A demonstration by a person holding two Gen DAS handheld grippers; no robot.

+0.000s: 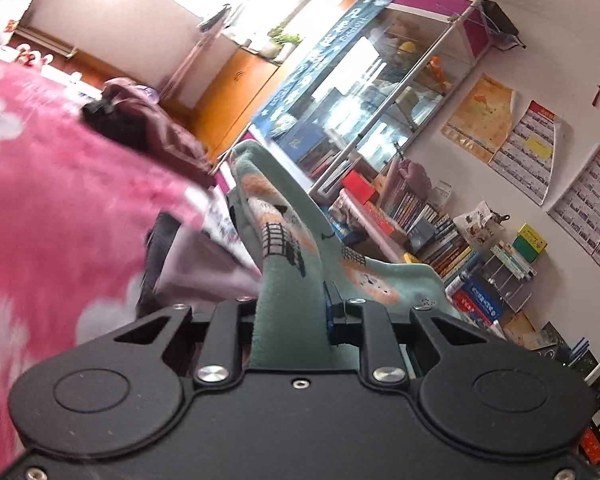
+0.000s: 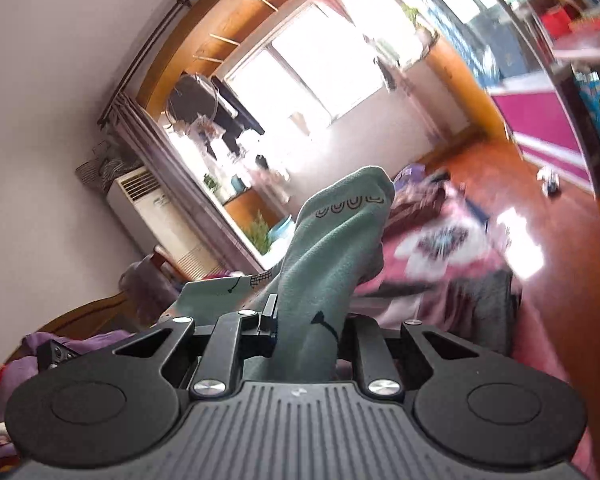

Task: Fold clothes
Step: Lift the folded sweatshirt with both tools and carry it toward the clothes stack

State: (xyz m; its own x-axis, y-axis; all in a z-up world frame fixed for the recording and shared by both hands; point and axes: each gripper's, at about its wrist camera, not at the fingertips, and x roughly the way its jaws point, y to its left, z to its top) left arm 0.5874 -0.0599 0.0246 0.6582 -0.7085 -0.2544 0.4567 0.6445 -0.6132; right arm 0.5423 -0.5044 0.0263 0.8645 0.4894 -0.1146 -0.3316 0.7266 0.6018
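Note:
A teal-green garment [image 1: 284,240] printed with orange patches and black line drawings is lifted into the air, held at two places. My left gripper [image 1: 290,304] is shut on one bunched edge; the cloth runs up between the jaws and drapes off to the right. In the right wrist view my right gripper [image 2: 306,320] is shut on another part of the same green garment [image 2: 332,248], which stands up in a thick fold over the jaws. The cloth hides the fingertips of both grippers. A pink bedspread [image 1: 52,200] with white flowers lies below at the left.
A dark brown garment [image 1: 148,128] lies on the pink bedspread. A glass-fronted cabinet [image 1: 372,92] and stacks of books [image 1: 440,228] line the wall on the right. In the right wrist view, a standing air conditioner [image 2: 156,216], bright window [image 2: 312,72] and red wooden floor [image 2: 560,248] show.

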